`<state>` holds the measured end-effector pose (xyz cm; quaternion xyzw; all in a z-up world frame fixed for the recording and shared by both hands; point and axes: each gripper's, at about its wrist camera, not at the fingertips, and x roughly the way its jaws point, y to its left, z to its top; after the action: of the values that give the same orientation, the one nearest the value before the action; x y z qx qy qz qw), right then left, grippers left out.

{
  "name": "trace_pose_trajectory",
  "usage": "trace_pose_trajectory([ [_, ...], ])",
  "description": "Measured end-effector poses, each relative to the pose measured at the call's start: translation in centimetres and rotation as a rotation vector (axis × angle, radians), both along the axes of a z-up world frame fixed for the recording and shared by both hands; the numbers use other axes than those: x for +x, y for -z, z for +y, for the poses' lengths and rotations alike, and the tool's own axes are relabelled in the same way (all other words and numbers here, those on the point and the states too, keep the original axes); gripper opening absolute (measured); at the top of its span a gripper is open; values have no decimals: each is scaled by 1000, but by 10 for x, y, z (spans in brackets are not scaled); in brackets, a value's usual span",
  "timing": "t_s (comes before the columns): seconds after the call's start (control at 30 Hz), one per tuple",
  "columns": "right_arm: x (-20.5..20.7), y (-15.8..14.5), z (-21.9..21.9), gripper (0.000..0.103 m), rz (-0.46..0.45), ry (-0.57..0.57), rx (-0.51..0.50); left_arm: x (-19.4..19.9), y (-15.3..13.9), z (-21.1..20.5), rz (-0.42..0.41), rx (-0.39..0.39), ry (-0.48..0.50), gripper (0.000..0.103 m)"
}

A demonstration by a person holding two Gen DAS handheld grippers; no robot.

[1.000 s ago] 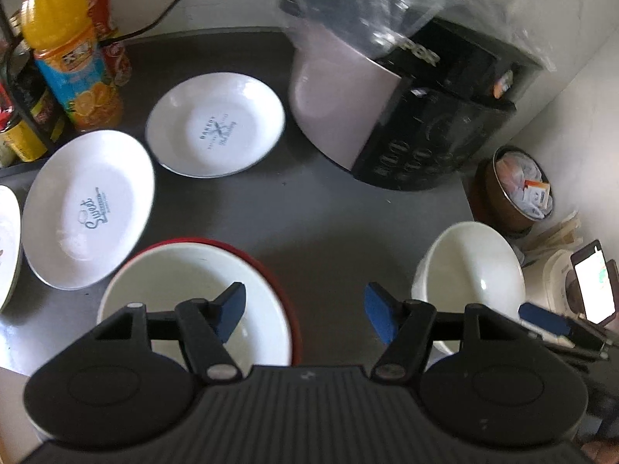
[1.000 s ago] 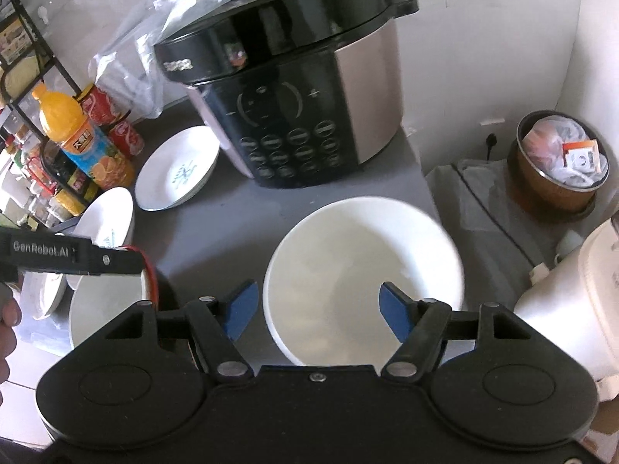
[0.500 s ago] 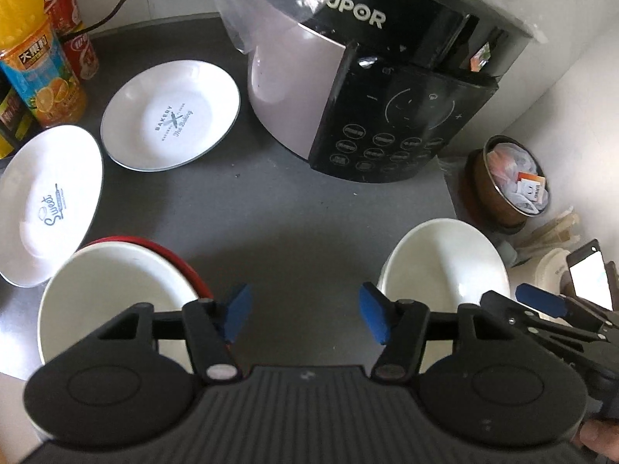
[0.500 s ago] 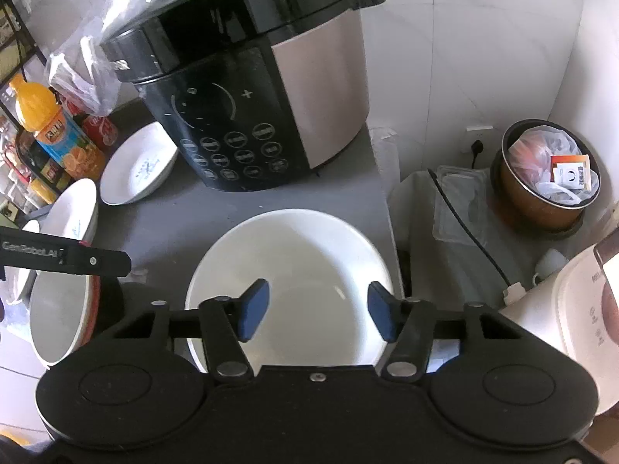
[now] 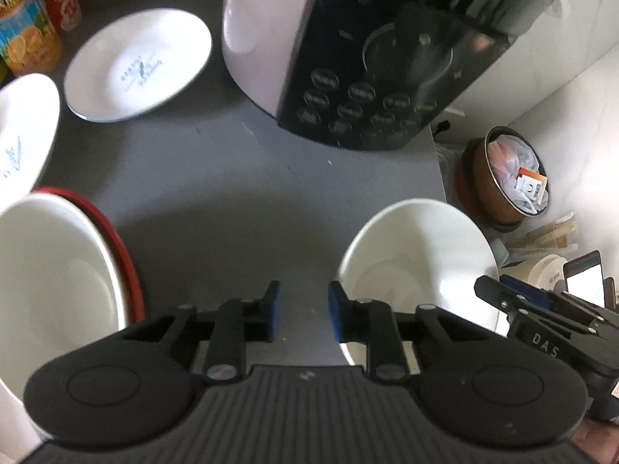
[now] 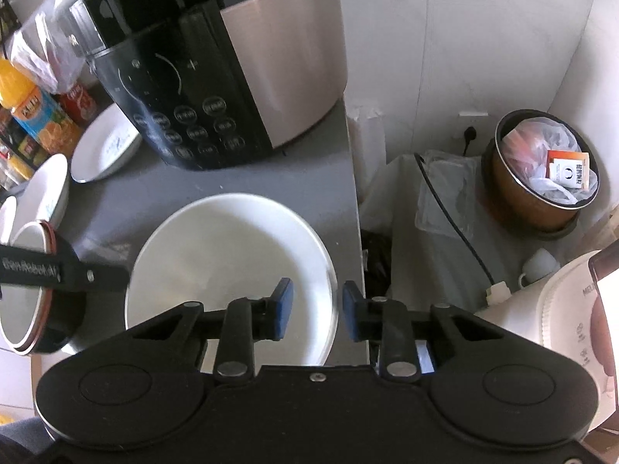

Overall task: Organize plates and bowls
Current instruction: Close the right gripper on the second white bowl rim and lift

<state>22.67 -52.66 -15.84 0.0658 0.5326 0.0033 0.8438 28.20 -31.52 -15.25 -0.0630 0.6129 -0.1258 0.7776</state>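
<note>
A plain white bowl (image 6: 228,255) stands on the grey counter near its right edge. My right gripper (image 6: 316,309) straddles the bowl's right rim, jaws closing, and a gap still shows beside the rim. My left gripper (image 5: 303,309) hangs over bare counter at the same white bowl's (image 5: 418,263) left rim. Its jaws are closing, its right fingertip (image 5: 336,307) overlaps the rim, and only counter shows in the gap. A white bowl nested in a red-rimmed one (image 5: 58,290) sits to the left. Two white printed plates (image 5: 139,62) (image 5: 23,131) lie behind.
A black and pink pressure cooker (image 5: 367,58) fills the back of the counter (image 5: 232,193). An orange juice bottle (image 5: 23,31) and a red can (image 5: 64,4) stand far left. Off the counter's right edge sit a brown pot of packets (image 6: 541,178), a cable and a white appliance (image 6: 572,309).
Both grippers have sunk and moved right toward the plain white bowl, and both pairs of jaws have narrowed. The left one has left the red-rimmed bowl behind.
</note>
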Motion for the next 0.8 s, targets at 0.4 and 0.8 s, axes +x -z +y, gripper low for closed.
trace_pose_trajectory([
  [0.4, 5, 17, 9, 15, 57, -33, -75, -7, 5, -15, -34, -3, 24, 17],
  [0.8, 2, 13, 24, 7, 47, -46, -65, -9, 27, 5, 14, -78, -15, 5],
])
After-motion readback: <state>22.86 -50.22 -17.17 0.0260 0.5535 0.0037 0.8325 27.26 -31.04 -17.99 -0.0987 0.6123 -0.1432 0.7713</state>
